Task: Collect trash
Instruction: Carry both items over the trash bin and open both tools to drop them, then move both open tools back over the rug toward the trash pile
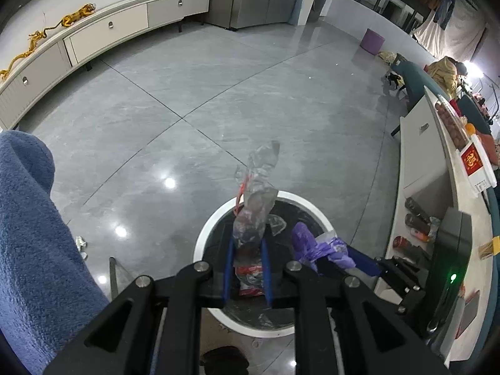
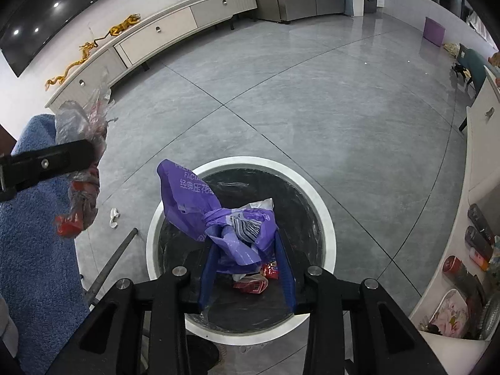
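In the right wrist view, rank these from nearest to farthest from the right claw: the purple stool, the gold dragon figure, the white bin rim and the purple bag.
From the right claw:
1. purple bag, between its fingers
2. white bin rim, just around it
3. gold dragon figure, far left on the cabinet
4. purple stool, far right across the floor

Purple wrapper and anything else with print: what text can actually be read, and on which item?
"FACIA": purple wrapper, white letters, cut off by a fold.
"经典压花": same wrapper, line below.
Line above starting "PRE": too creased to read.
Red box on the counter: gold emblem, unreadable.
Red packet in the bin: print too small.
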`<action>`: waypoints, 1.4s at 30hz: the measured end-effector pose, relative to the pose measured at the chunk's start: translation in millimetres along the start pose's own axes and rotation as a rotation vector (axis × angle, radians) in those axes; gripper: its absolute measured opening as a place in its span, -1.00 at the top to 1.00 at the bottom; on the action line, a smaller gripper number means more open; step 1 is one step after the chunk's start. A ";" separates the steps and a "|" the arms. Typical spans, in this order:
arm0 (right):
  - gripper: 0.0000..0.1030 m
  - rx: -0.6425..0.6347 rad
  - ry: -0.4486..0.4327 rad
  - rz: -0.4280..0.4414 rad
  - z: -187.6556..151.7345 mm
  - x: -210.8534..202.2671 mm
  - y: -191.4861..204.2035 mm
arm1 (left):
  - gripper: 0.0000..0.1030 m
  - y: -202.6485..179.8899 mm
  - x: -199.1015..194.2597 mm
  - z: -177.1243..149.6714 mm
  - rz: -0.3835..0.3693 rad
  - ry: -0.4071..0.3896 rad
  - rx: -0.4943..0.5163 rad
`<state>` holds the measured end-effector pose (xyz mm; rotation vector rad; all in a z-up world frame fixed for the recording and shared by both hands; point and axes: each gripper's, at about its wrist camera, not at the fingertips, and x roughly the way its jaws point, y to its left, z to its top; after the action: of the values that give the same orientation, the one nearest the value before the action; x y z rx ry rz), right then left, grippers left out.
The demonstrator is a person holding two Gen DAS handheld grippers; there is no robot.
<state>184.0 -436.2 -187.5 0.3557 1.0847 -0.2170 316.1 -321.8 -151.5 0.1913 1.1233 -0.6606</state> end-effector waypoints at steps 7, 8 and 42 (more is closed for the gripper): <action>0.05 0.020 -0.012 -0.024 -1.5 -2.8 -2.8 | -0.02 -8.8 -7.5 -1.3 -0.045 -0.028 0.009; 0.05 0.018 -0.018 -0.032 -2.2 -5.4 -1.5 | -0.02 -9.4 -9.9 -2.7 -0.057 -0.029 0.011; 0.05 -0.167 -0.350 -0.021 -71.3 -205.9 167.3 | -0.03 88.8 -263.1 -180.8 0.332 -0.539 -0.272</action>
<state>89.4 -254.5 -4.5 0.1487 0.7550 -0.1972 157.9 -64.4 -15.3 -0.0360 0.6288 -0.2325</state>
